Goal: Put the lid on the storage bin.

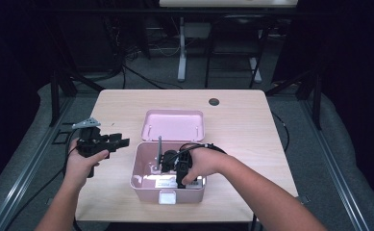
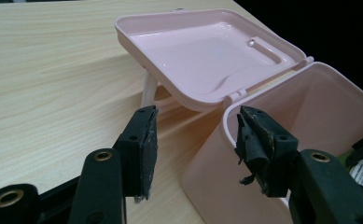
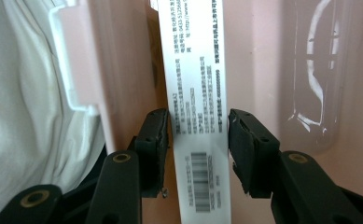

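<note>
- The place looks like a lab or a recording studio, not a home.
- A small light-wood table (image 1: 242, 130) with a round cable hole (image 1: 214, 102) stands alone on grey carpet (image 1: 329, 159).
- Black metal frame struts (image 1: 55, 96) rise on both sides of it, against dark curtains.
- Loose cables (image 1: 141, 77) run over the floor behind, under a desk with white legs (image 1: 181, 53).

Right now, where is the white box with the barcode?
The white box with the barcode lies inside the pink case, along its near wall. In the right gripper view it sits between the right gripper jaws.
</note>
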